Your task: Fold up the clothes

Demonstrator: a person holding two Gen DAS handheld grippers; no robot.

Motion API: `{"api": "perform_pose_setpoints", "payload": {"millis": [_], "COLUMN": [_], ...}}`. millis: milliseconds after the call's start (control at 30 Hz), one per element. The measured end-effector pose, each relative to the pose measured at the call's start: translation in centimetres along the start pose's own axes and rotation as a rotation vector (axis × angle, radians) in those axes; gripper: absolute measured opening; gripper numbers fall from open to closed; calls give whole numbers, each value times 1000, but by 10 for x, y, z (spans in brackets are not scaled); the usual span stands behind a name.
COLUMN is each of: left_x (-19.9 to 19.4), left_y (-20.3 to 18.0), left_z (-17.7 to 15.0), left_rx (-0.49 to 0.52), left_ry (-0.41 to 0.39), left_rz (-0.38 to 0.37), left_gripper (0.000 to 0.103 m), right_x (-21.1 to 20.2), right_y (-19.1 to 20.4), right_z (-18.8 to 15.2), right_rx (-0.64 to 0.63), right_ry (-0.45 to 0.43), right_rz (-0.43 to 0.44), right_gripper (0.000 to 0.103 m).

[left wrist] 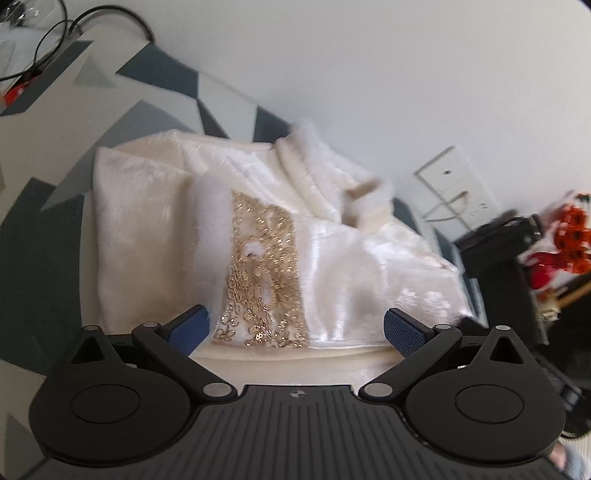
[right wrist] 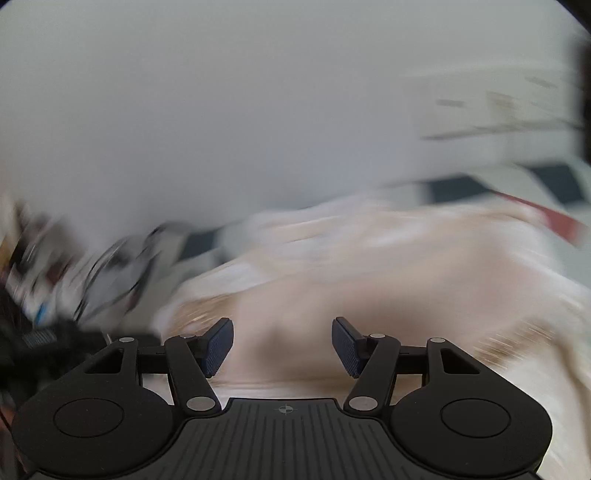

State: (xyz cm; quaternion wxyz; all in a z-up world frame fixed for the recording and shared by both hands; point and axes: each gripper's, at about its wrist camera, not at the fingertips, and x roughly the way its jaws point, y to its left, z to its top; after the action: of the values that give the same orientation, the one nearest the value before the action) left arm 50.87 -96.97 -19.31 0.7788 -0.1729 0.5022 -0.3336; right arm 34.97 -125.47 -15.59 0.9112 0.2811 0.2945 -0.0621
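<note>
A white fluffy garment (left wrist: 155,221) with a gold sequin panel (left wrist: 264,273) lies partly folded on a grey, white and dark blue patterned surface (left wrist: 40,236). A ribbed cuff (left wrist: 369,203) sticks up at its far right. My left gripper (left wrist: 295,326) is open and empty, its blue pads either side of the garment's near edge, just above it. In the right wrist view the garment (right wrist: 388,266) is a motion-blurred cream mass. My right gripper (right wrist: 282,349) is open and empty above it.
A white wall (left wrist: 369,74) runs behind, with a wall socket plate (left wrist: 454,188). Black cables (left wrist: 55,33) lie at the far left. A black stand (left wrist: 495,258) and red and orange items (left wrist: 569,236) sit at the right. Blurred dark clutter (right wrist: 55,277) shows left in the right wrist view.
</note>
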Motion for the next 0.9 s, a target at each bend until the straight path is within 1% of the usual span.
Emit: {"api": "perform_pose_setpoints", "payload": {"millis": [67,133,167,200,233,300,333,367,400,467,500,567,667,700,733,767,800,833,867,900], "left_x": [6,5,4,2,1,3,5,11,16,25,27,25,21,23,24,25,26,28,30,24], "left_y": [-1,1,2,4,6,1,-1,0,6,17,18,12,-2,-6,-9,-12,-18,-24,-30,-38], "left_z": [0,1,1,-2,-4,-7,-8,-5,-3,0,0,-2,-9,-11,-12,-13,-11,-4,2,7], "left_rx": [-21,-111,-161,-235,-280,-272,-267,-263,-294,-372,-376,-334,-258,-244,-238,-229,-203,-158,-115,-81], "left_ry": [5,35,53,86,100,86,78,69,60,43,30,7,-64,-90,-109,-125,-124,-93,-69,-88], "left_rz": [24,37,40,19,-25,-74,-89,-52,-28,-33,-29,-6,70,98,119,141,178,205,227,224], "left_gripper": [102,102,102,102,102,101,100,94,91,91,91,91,90,89,88,77,59,9,11,11], "right_x": [-24,-45,-54,-63,-71,-82,-83,-84,-86,-80,-75,-71,-66,-66,-66,-67,-68,-69,-70,-71], "right_y": [-38,-80,-100,-121,-138,-162,-167,-172,-177,-178,-177,-172,-165,-165,-171,-177,-183,-191,-200,-209], "right_z": [-4,-11,-16,-20,-25,-33,-33,-34,-34,-30,-27,-24,-19,-18,-21,-24,-26,-32,-37,-43], "right_rx": [136,314,406,497,584,685,698,711,724,724,718,679,622,625,663,701,740,825,910,993], "right_ry": [-55,-115,-146,-177,-212,-262,-273,-283,-293,-284,-280,-273,-264,-259,-261,-263,-266,-285,-303,-322], "right_rz": [-48,-81,-95,-109,-122,-118,-109,-101,-93,-73,-61,-63,-66,-64,-47,-30,-12,32,77,122], "right_gripper": [56,56,54,52,48,47,47,47,47,47,47,46,46,46,46,47,47,46,46,46]}}
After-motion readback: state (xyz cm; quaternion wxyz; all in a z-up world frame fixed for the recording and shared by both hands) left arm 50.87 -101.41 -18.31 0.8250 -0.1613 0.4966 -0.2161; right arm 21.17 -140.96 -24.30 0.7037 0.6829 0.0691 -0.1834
